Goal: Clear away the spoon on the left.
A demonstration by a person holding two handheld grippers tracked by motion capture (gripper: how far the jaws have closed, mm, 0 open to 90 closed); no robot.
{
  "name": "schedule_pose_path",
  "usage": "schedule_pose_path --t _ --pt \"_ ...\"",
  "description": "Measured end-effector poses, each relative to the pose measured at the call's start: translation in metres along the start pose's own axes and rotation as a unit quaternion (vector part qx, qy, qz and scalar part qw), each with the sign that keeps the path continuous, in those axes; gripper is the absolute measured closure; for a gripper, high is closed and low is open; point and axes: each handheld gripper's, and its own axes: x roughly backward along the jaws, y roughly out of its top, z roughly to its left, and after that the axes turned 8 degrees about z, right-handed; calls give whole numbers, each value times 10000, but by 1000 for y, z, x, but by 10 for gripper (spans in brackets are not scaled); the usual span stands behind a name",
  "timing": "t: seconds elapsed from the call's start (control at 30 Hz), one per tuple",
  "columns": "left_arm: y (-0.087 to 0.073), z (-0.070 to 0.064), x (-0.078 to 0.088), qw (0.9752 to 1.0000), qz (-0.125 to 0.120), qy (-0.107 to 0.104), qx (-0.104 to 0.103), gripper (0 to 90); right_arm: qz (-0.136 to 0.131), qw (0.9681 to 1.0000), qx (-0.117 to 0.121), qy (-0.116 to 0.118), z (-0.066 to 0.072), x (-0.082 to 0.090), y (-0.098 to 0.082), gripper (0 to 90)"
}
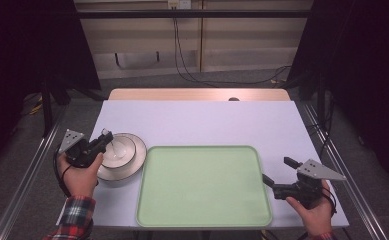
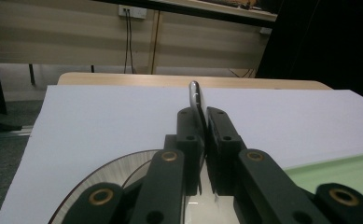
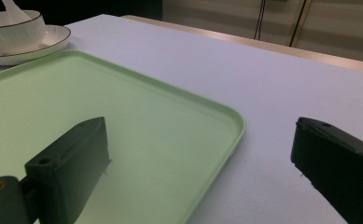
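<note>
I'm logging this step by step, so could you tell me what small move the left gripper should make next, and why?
Probably a short, straight lift. The left gripper is already shut on the spoon, whose handle stands up between the jaws over the bowl on its plate. Raising it first should clear the bowl's rim before any sideways carry, perhaps toward the empty green tray, where the open right gripper waits by the edge.

On the table there is one large pale green rectangular plastic tray [image 1: 204, 186]. At its left stands one round white ceramic plate with a dark rim line [image 1: 134, 159], and on this plate sits one white ceramic bowl with a thin dark rim [image 1: 122, 148]. One white spoon [image 2: 195, 95] is there. Two black two-jaw grippers are present, the left gripper [image 1: 105, 137] and the right gripper [image 1: 278, 170].
</note>
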Motion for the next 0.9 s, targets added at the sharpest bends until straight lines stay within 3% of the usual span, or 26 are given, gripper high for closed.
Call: schedule_pose_path --t 0.53,0.9 --pt "0 0 -16 9997 -194 5 120 854 -13 10000 -7 -9 -1 0 0 37" --pt "0 -1 -17 9997 -197 -4 141 855 -8 10000 15 -5 -1 1 -1 36"
